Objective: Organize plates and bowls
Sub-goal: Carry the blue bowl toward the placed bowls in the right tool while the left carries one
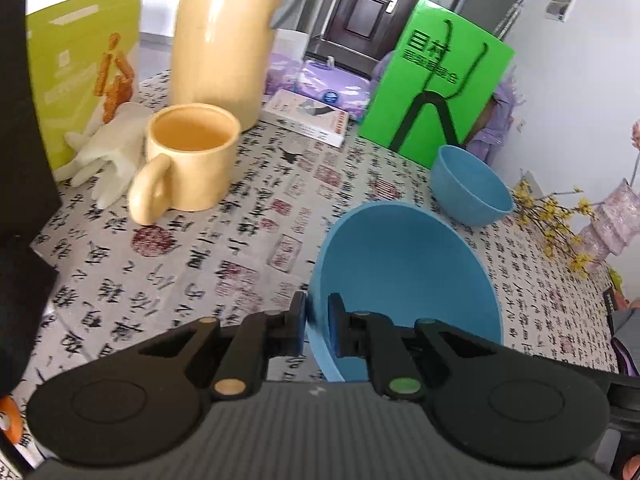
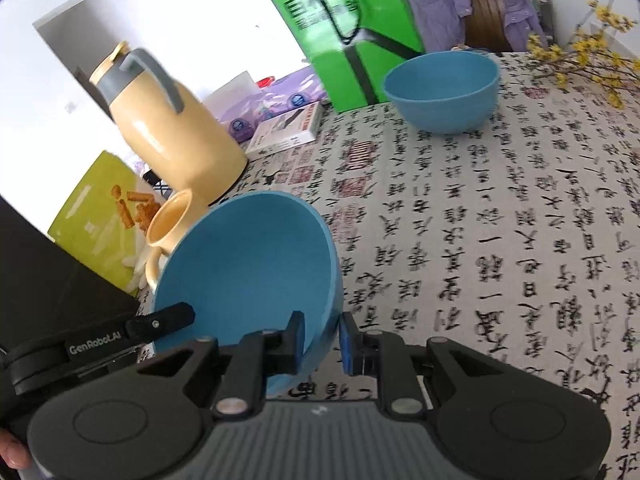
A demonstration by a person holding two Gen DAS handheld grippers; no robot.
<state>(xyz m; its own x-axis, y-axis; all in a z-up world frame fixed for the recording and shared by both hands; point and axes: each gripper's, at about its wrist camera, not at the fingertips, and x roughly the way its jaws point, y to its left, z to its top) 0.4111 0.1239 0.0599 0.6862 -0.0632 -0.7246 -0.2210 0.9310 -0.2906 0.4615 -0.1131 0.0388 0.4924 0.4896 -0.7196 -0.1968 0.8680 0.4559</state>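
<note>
A blue bowl [image 1: 404,276] is held tilted above the table. My left gripper [image 1: 317,320] is shut on its near rim, one finger inside and one outside. The same bowl shows in the right wrist view [image 2: 256,264], where my right gripper [image 2: 323,340] straddles its rim with a small gap on the right pad. The left gripper's finger [image 2: 164,320] shows at the bowl's left rim. A second blue bowl [image 1: 472,188] stands upright farther back on the table, also seen in the right wrist view [image 2: 444,88].
A yellow mug [image 1: 188,156], a tall yellow jug [image 1: 228,40], white gloves [image 1: 108,152], a snack bag [image 1: 84,76], a book [image 1: 308,116] and a green bag [image 1: 436,80] stand at the back. Yellow flowers [image 1: 560,216] lie right. The tablecloth [image 2: 500,240] is printed with calligraphy.
</note>
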